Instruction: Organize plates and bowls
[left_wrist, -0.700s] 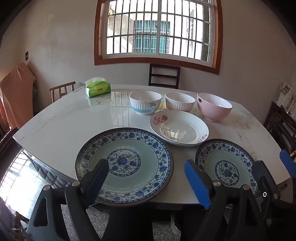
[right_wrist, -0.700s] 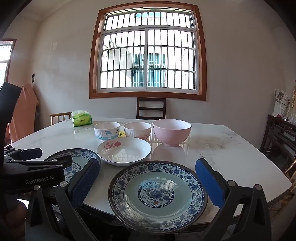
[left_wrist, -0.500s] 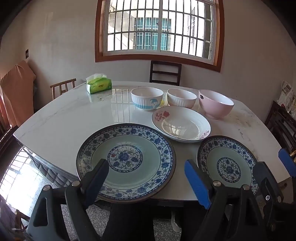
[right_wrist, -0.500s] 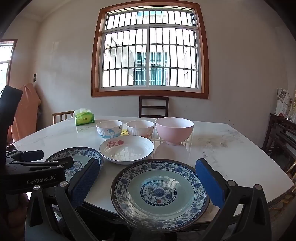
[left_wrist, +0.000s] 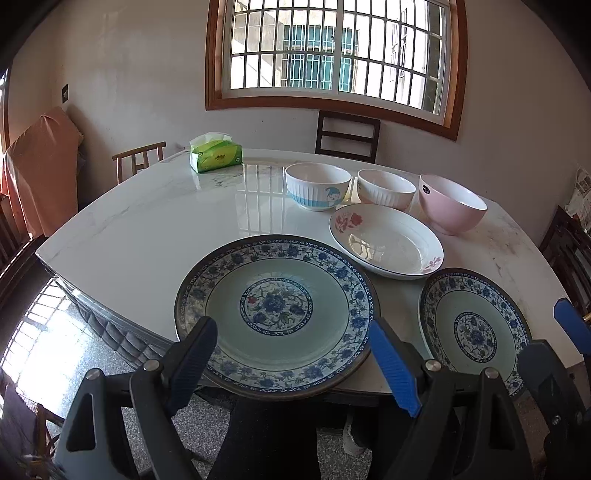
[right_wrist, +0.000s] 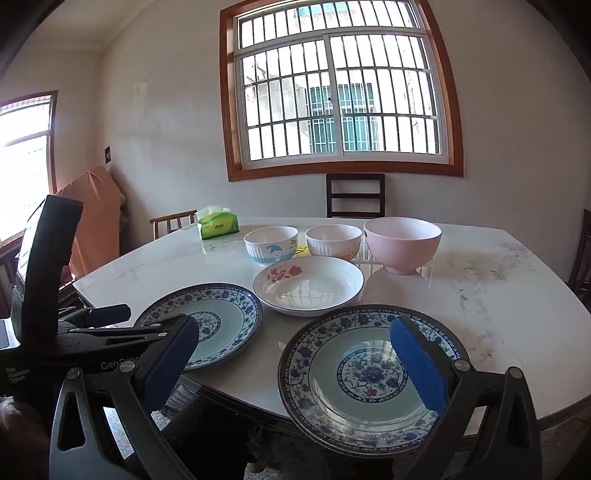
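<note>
Nothing is stacked yet; every dish lies apart on the desk (left_wrist: 147, 229), so the whole sorting job looks still to do. Taking the white flowered plate (left_wrist: 386, 245) as landmark: three bowls stand in a row just behind it, the cartoon bowl (left_wrist: 317, 186) on the left, the ribbed white bowl (left_wrist: 386, 188) in the middle and the pink bowl (left_wrist: 450, 203) on the right. In front of it, at the near edge, lie the big blue-patterned plate (left_wrist: 275, 315) to the left and the smaller blue-patterned plate (left_wrist: 474, 330) to the right. The left tongs (left_wrist: 291, 363) hang spread wide over the big plate's near rim, pinching nothing. The right tongs (right_wrist: 291, 363) are likewise spread and empty, above the smaller plate.
</note>
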